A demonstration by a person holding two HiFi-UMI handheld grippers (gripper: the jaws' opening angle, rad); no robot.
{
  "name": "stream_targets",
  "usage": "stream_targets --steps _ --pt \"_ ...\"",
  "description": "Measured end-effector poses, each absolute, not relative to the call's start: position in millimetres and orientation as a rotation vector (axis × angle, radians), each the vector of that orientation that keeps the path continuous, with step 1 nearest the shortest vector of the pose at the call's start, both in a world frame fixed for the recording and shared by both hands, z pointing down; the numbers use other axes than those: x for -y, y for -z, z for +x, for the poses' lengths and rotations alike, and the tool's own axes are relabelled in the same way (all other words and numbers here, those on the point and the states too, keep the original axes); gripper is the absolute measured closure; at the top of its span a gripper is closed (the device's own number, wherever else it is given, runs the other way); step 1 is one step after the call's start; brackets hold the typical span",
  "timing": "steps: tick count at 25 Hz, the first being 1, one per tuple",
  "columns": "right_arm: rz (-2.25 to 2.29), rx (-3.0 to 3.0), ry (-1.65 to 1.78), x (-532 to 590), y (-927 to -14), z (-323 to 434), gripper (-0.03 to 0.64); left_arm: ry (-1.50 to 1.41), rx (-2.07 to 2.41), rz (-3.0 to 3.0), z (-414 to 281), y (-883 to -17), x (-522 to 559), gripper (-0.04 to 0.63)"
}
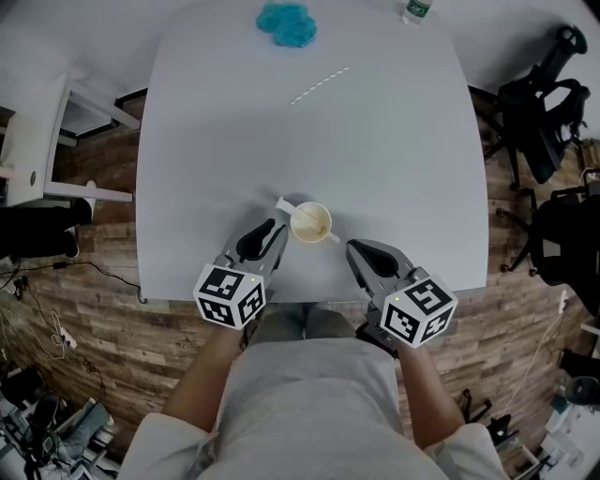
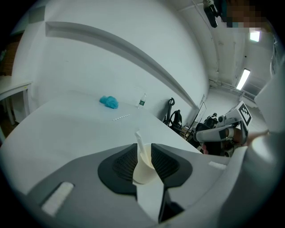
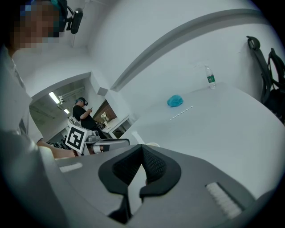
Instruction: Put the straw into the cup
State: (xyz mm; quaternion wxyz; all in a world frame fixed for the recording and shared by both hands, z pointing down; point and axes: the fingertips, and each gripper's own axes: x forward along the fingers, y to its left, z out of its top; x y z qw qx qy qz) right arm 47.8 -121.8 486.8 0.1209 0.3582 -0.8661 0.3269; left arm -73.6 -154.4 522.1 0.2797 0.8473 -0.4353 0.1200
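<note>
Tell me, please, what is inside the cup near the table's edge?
A white straw leans in the cup, its top end poking past the rim. The inside looks tan. The straw's lower end and the cup's bottom cannot be made out.

Cup (image 1: 310, 223) stands on the table (image 1: 394, 141) near its front edge (straw (image 1: 319, 85) well behind).

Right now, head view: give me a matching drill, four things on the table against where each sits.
Things:
1. cup
2. bottle
3. blue wad
4. loose straw

Places:
a. lying flat on the far half of the table
b. standing at the far edge
c. by the near edge, with a straw sticking out
d. far side, left of the bottle

Pairs: 1-c, 2-b, 3-d, 4-a
</note>
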Motion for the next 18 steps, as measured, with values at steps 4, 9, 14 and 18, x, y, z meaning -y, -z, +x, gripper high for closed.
stream_targets --steps 4,9,14,18 --pt "1.047 2.544 -0.934 115 -480 45 0.611 -0.326 1.174 2.275 -77 -514 142 0.499" --pt "1.058 2.559 -0.907 106 -472 45 0.611 -0.306 1.254 2.301 -85 -495 129 0.568" --pt "1.070 2.580 -0.879 97 -463 45 0.611 -0.276 1.228 2.323 -81 -479 110 0.578" --pt "1.086 2.591 -0.864 91 -456 46 0.611 -0.281 1.194 2.353 -73 -465 94 0.578"
